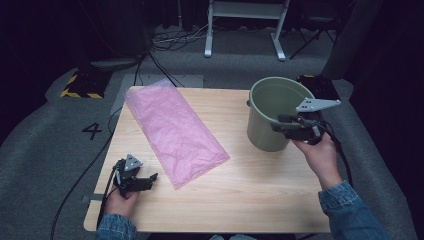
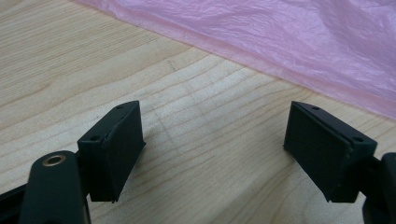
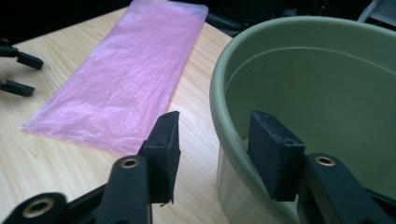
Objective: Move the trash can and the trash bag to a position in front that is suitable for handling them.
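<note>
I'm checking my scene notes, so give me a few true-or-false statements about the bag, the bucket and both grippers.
1. The pink bag lies flat on the table. True.
2. The right gripper is shut on the bag. False: it is open, its jaws on either side of the bucket rim, one outside and one inside.
3. The left gripper is open over bare wood near the bag. True.
4. The bucket lies on its side. False: it stands upright.
5. The bag is inside the bucket. False: it lies beside it.
</note>
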